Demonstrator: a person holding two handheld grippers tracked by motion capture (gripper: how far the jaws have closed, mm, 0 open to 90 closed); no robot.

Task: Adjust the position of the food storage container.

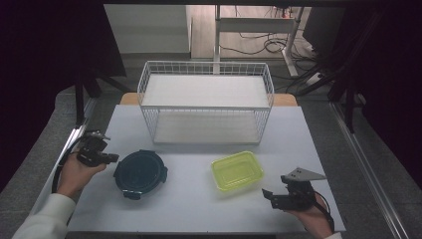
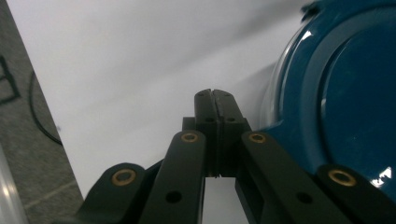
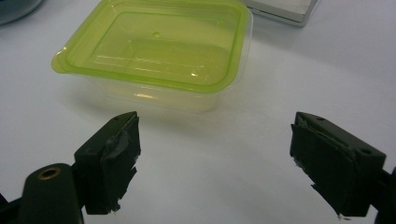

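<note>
Containers, two of them on my white table (image 1: 199, 209): one round dark-blue tub (image 1: 140, 174) at left, one green-lidded box (image 1: 237, 171) right of it. My left gripper (image 2: 215, 95) sits just beside the tub's rim, jaws pressed together on nothing. Behind stands one white wire rack (image 1: 206, 102) with two shelves. My right gripper (image 3: 215, 158) hovers near the green box, jaws spread wide, nothing between them.
</note>
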